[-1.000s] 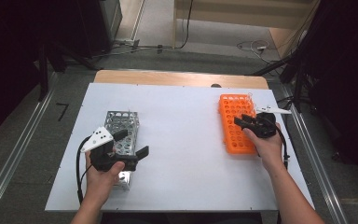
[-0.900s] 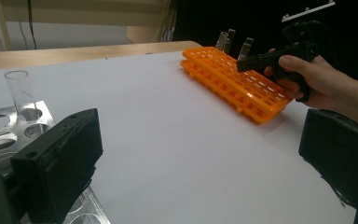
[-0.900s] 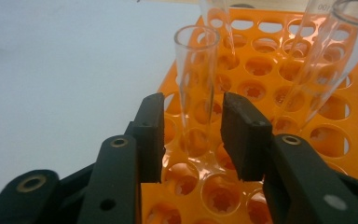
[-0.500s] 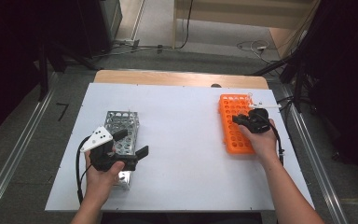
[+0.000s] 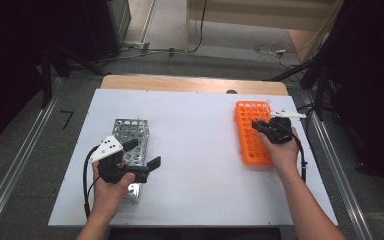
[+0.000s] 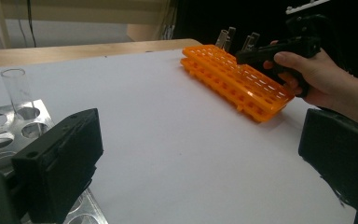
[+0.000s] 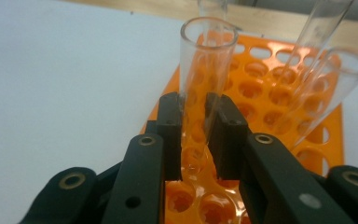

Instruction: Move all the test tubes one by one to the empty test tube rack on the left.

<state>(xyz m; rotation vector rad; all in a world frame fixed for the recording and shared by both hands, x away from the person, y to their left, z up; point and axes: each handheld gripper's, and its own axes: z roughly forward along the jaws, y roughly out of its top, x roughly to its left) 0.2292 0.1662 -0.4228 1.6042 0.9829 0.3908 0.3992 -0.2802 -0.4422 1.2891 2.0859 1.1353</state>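
Right gripper (image 7: 193,135), level at frame right, jaws just closed on clear glass tube (image 7: 204,70) over perforated orange rack (image 5: 251,131); left gripper (image 5: 142,156) jaws open.

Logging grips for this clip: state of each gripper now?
Left gripper: open, holding nothing.
Right gripper: jaws just closed, shut on a glass tube in the orange rack.

Clear glass test tube (image 7: 200,88), open mouth up, roughly upright, bottom in a hole of the orange rack (image 5: 250,131), far right on the table, pinched between black jaws.
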